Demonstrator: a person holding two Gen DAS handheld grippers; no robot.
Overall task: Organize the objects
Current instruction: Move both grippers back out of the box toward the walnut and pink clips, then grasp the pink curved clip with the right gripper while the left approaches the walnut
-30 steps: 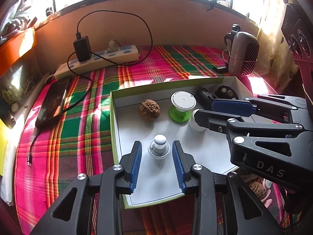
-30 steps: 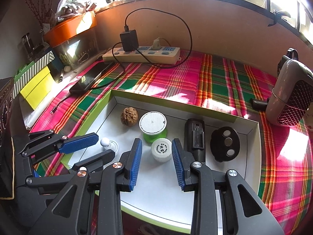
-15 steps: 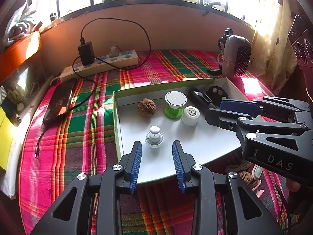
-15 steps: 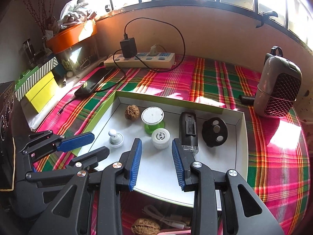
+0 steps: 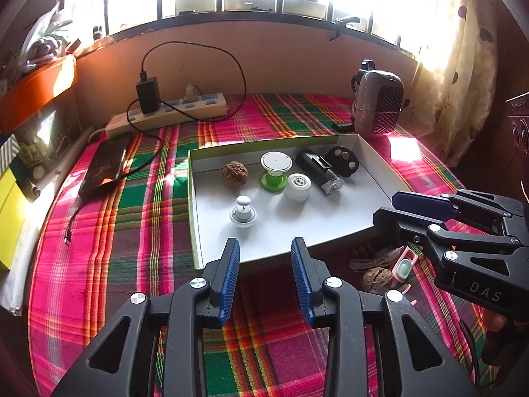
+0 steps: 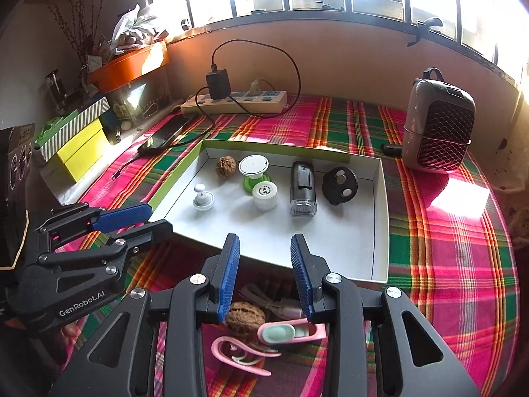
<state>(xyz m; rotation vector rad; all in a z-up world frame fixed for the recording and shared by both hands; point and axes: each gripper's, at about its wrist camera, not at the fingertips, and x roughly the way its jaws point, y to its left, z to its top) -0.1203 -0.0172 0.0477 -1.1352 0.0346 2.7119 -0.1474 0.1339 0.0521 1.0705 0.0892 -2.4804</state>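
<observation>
**Both Tongs Empty, Loose Items Remaining**

While both tongs stand parted and grip nothing, the left gripper [image 5: 264, 278] and right gripper [image 6: 266, 278] sit at lower centre of their views. Just beyond, a walnut [image 6: 245, 320], pink clips [image 6: 291, 330] and a cable [image 6: 264, 299] lie outside the tray [image 6: 380, 231], apparently still unsorted. Six items already rest inside, mid-frame. Legible: "GenRobot.AI", "DAS".

6 items sit in the green-edged box lid [image 6: 380, 198] on plaid cloth [image 6: 446, 248].
</observation>
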